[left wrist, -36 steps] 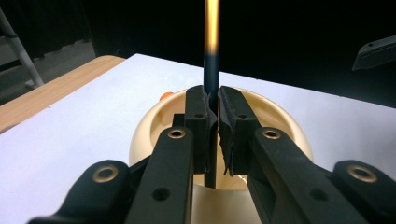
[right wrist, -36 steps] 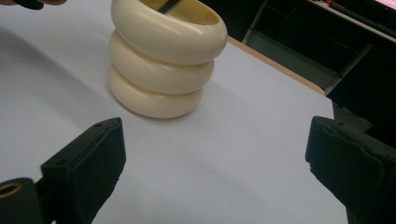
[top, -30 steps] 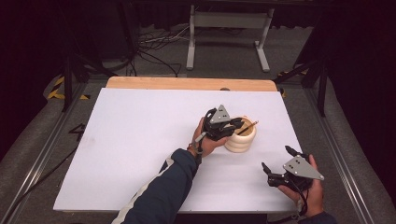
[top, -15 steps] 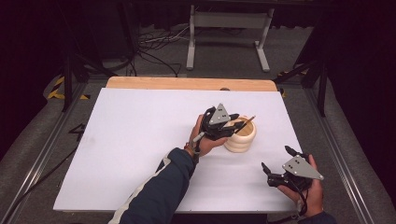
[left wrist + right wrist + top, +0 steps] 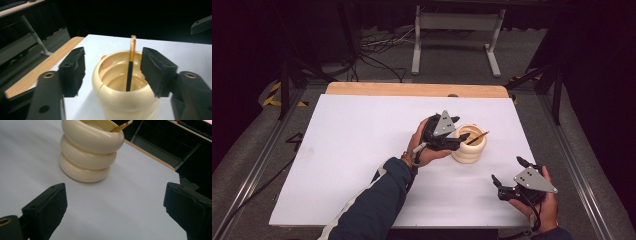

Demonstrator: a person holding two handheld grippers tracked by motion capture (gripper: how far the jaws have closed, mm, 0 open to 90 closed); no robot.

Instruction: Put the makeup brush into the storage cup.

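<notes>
I see a cream ribbed holder (image 5: 469, 144), built like three stacked smooth rings with a glossy plastic look, standing upright on the white counter (image 5: 352, 150), right of centre. Its mouth is open and round. A thin stick (image 5: 130, 67) leans inside it, black along the lower length and tan wood at the upper end, which rises above the rim on the far-right side in the high view.

Left gripper (image 5: 453, 134): held at the holder's left side, at rim height. In the left gripper view its jaws stand apart, one black rough-textured pad on each side of the holder's top ring; I cannot tell whether either pad touches the ring. A grey three-cornered plate sits on top of it.

Right gripper (image 5: 509, 175): near the counter's near-right corner, well apart from the holder. Its jaws are spread wide with nothing between them; matte black pads frame bare counter in the right gripper view.

The counter's far edge shows a strip of bare light wood (image 5: 412, 89).
</notes>
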